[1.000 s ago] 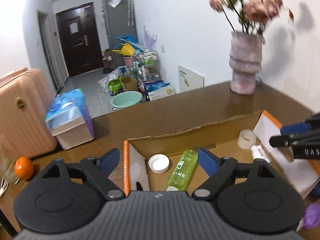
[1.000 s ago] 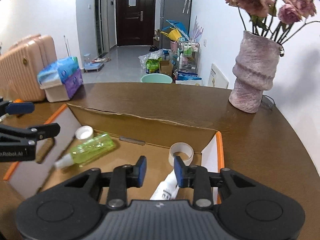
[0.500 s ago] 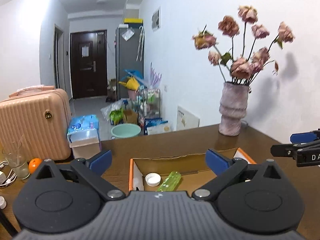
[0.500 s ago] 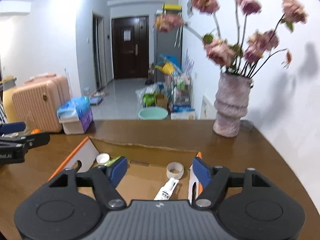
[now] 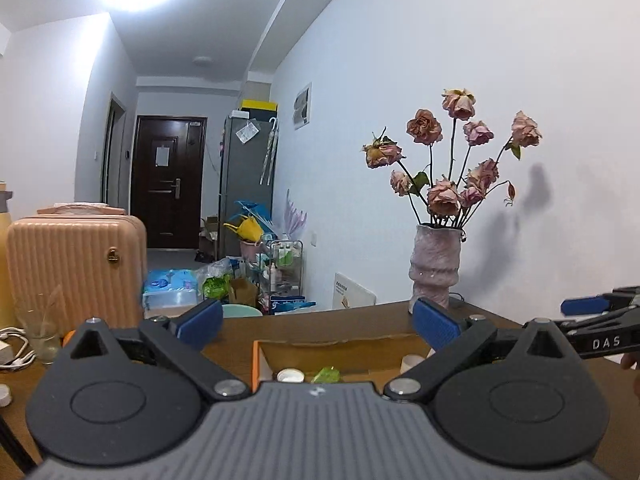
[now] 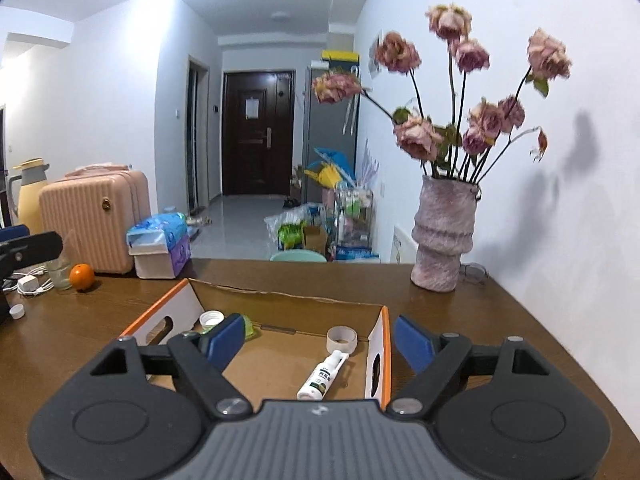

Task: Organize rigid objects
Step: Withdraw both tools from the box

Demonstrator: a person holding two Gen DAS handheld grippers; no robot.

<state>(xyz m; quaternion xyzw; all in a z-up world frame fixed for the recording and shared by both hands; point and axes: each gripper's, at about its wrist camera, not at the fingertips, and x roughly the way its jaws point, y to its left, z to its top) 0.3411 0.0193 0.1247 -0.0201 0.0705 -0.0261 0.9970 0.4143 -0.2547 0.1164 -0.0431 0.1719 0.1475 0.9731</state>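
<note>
An open cardboard box [image 6: 280,294] with orange edges sits on the brown table. Inside lie a white lid [image 6: 211,317], a green bottle [image 6: 249,326] partly behind my finger, a tape roll [image 6: 341,339] and a white spray bottle [image 6: 322,376]. My right gripper [image 6: 320,338] hovers over the box's near side, jaws opening, nothing between them. My left gripper [image 5: 317,322] stands wide open and empty before the box [image 5: 344,346], where the lid [image 5: 291,376] and green bottle [image 5: 328,374] show. The right gripper [image 5: 568,314] shows at the right edge of the left wrist view.
A pink vase of dried roses [image 6: 444,240] stands at the table's back right. At the back left are a pink suitcase [image 6: 92,220], a tissue pack [image 6: 160,244], an orange [image 6: 82,277], a glass [image 6: 60,272], a charger cable [image 6: 28,284] and a small white cap [image 6: 17,311].
Both grippers have drawn back and up from the box, and the views tilted up. The right jaws went from nearly shut to wide apart. The left jaws widened a little.
</note>
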